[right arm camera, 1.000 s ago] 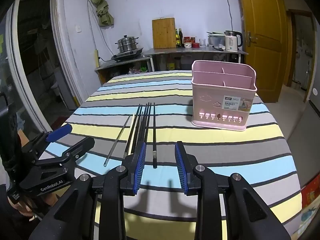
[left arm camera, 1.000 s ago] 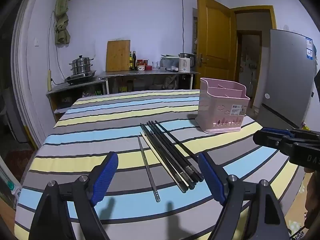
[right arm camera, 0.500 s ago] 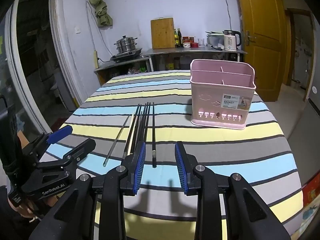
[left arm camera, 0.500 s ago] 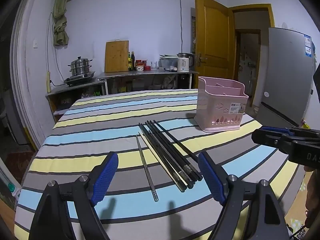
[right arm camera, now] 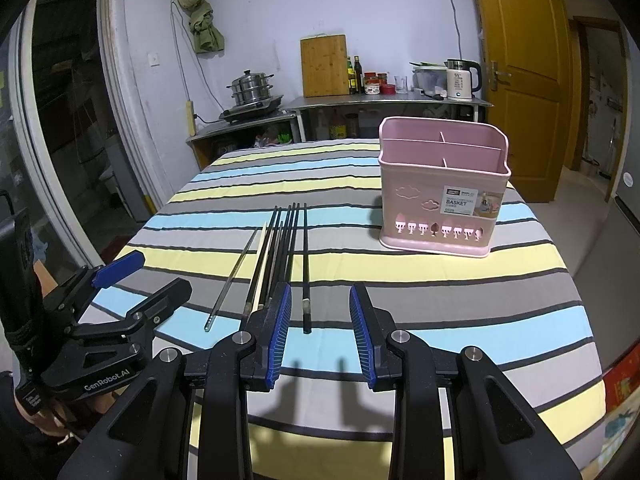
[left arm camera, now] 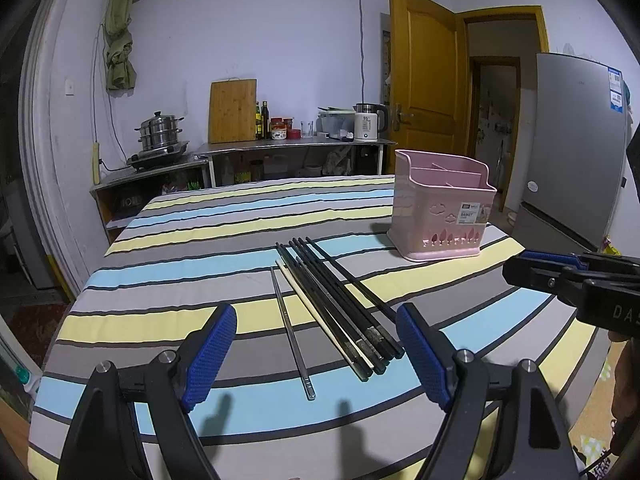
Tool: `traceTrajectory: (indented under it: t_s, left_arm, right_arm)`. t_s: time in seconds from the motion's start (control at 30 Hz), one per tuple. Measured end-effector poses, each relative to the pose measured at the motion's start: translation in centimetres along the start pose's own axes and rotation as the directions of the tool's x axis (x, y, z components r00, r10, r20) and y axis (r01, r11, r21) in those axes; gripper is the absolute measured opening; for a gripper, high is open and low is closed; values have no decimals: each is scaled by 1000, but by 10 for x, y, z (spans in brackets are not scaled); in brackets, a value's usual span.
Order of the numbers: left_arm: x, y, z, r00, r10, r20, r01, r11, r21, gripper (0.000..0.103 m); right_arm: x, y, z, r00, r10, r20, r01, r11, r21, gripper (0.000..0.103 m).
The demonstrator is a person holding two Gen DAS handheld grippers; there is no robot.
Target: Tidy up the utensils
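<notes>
A pink divided utensil basket (left arm camera: 440, 216) (right arm camera: 440, 196) stands upright at the far right of the striped table, with nothing showing inside it. Several black chopsticks (left arm camera: 344, 304) (right arm camera: 280, 252) lie bundled mid-table with one pale chopstick among them. One black chopstick (right arm camera: 305, 264) lies a little apart on the right. A single metal chopstick (left arm camera: 290, 328) (right arm camera: 232, 280) lies to the left of the bundle. My left gripper (left arm camera: 316, 356) (right arm camera: 148, 280) hovers wide open just short of the chopsticks' near ends. My right gripper (right arm camera: 320, 332) (left arm camera: 516, 266) is open more narrowly, in line with the lone black chopstick's near end.
The striped tablecloth (left arm camera: 200, 248) covers the table, whose edge drops off at the right by a grey fridge (left arm camera: 576, 152). A counter (right arm camera: 384, 98) behind holds a steamer pot, cutting board, bottles and kettle. A yellow door (right arm camera: 520, 60) stands at the back right.
Both views have drifted only slightly, with the table contents a touch higher in frame. Neither gripper's opening has changed and nothing on the table has moved.
</notes>
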State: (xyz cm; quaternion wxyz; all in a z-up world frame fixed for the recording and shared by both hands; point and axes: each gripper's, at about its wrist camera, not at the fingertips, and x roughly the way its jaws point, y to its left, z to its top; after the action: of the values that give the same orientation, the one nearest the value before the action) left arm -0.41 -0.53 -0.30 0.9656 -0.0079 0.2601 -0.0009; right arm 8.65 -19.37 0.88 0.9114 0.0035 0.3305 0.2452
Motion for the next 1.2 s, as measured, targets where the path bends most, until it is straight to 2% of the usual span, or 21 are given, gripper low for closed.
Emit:
traceTrajectory:
  t_s: [1.2]
  left_arm:
    - [3, -3, 0, 1000, -3, -9, 3, 1000, 7, 82]
  right_arm:
    - [2, -1, -2, 1000, -2, -3, 2, 1000, -2, 31]
